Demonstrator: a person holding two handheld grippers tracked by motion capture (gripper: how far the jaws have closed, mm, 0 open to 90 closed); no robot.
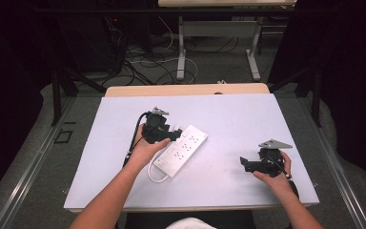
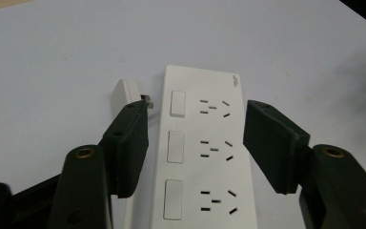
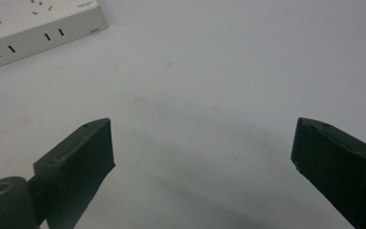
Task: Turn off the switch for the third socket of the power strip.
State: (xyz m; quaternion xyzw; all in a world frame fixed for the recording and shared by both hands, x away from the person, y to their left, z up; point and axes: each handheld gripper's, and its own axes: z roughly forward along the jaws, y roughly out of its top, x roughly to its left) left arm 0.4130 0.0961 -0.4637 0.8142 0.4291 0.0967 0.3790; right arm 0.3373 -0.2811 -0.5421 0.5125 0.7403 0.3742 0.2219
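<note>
The left gripper point(image 2: 195, 143) hovers with jaws spread wide astride the white power strip point(image 2: 205, 152), gripping nothing; its plug point(image 2: 131, 95) lies beside one jaw. The right gripper point(image 3: 202, 157) gapes empty over the counter point(image 3: 228, 71).

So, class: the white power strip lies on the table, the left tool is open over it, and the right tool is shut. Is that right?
One thing is wrong: the right tool is open, its jaws wide apart over bare table in the right gripper view. The rest holds: the white power strip lies on the table, with the left tool open over it.
</note>
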